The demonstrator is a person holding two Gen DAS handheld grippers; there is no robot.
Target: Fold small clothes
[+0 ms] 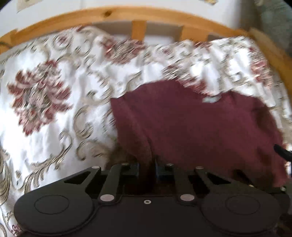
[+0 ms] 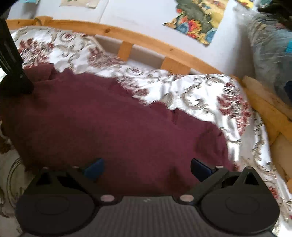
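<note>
In the left wrist view, the left gripper (image 1: pixel 147 167) has its two black jaws pulled close together, and a bunched fold of the dark red soft cloth garment (image 1: pixel 191 124) is pinched between the blue pads (image 1: pixel 160 169). The garment lies on the white bed cover with red flowers and gold swirls (image 1: pixel 54 82), spread toward the right side of the picture. A small white tag (image 1: pixel 211 99) shows near its far edge. To fold well, I think the pinch should stay tight and the edge should be lifted slowly and carried over, so the cloth does not slip or bunch. The left side of the bed cover is bare, so there is room there. The light brown wooden bed rail (image 1: pixel 109 16) runs along the far side, and that is the edge to stay away from.

In the right wrist view, the right gripper (image 2: pixel 146 168) has its jaws wide apart and holds nothing; the garment lies just beyond the blue pads (image 2: pixel 198 167). The bed cover is bare on the right, up to the wooden rail (image 2: pixel 264 109).
</note>
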